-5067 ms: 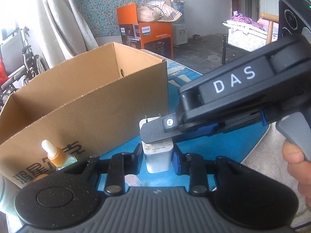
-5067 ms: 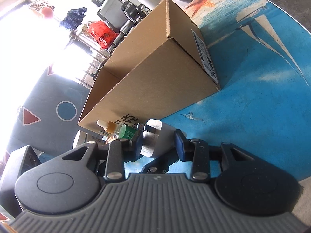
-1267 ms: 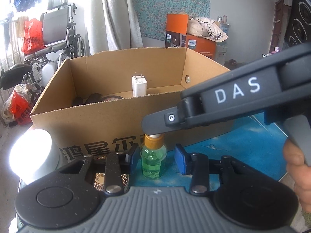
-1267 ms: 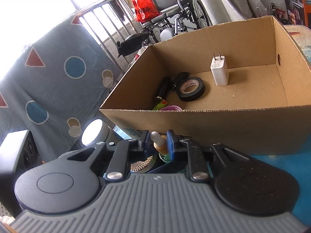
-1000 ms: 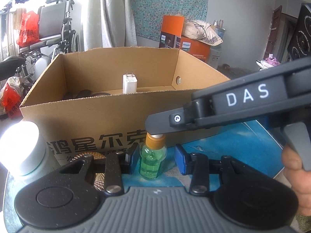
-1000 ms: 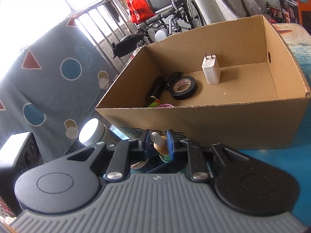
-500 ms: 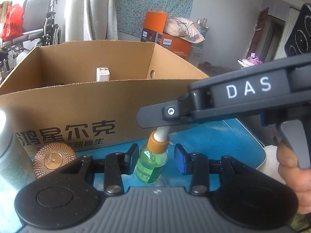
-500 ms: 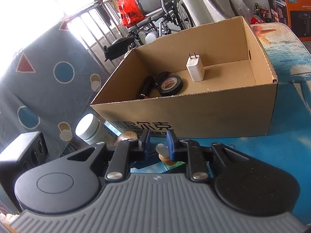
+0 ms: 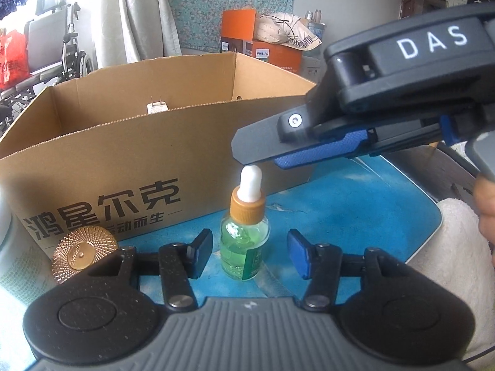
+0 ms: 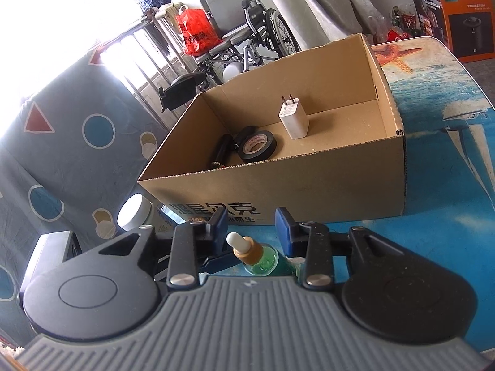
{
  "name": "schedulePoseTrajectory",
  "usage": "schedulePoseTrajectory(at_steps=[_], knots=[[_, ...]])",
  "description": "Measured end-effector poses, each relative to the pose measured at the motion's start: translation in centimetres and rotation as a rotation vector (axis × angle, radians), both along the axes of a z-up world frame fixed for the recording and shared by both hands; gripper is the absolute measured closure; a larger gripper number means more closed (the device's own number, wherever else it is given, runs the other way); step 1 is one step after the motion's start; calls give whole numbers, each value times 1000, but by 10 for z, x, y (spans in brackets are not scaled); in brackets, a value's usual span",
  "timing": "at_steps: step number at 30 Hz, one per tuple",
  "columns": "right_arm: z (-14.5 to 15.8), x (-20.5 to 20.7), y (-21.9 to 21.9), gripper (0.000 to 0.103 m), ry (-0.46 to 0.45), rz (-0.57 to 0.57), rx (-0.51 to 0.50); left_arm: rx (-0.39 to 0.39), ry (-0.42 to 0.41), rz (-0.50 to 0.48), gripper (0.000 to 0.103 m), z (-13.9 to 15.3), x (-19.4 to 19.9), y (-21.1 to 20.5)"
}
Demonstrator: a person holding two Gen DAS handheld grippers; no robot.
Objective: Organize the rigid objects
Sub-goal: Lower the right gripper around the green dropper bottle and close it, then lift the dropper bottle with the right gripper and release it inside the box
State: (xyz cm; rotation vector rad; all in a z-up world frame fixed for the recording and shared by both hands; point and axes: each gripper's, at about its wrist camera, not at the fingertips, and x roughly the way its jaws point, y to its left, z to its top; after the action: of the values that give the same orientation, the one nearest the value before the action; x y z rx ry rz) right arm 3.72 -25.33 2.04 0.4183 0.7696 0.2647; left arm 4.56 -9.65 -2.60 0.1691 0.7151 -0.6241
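Both my grippers just opened up: the dropper bottle (image 9: 244, 235) stands free between the left gripper (image 9: 249, 255) jaws, under the right gripper (image 10: 251, 224). Its label's unreadable; the box (image 9: 123, 167) beyond only shows Chinese print, right gripper says "DAS".

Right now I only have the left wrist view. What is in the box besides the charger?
Observer: A roll of black tape lies on the floor of the box, just left of the charger.
Operator: Anything else in there?
Observer: A black tube lies beside the tape, nearer the left wall.
Operator: Is the right gripper pinching the bottle?
Observer: No. The right gripper has just been opening, and the dropper of the bottle shows in the gap, touching neither pad.
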Motion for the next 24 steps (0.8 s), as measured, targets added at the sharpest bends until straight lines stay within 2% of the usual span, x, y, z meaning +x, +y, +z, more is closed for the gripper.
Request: schedulePoseTrajectory(at_steps=[4,6,12,17,24], knots=[[-5,-3,6,68,7,25,-12,14,10,6,50,-7,4,-4],[-5,-4,11,68,6,34,-32,22,15,10,58,-10,7,-6],[-9,-3,19,68,3,53,-68,37,19,28,68,-17,10,-7],[-12,-1,22,68,-3,57,-92,42,4,29,70,-18,6,-8],[-16,-1,24,81,1,49,-115,40,-5,19,70,-16,3,-9]])
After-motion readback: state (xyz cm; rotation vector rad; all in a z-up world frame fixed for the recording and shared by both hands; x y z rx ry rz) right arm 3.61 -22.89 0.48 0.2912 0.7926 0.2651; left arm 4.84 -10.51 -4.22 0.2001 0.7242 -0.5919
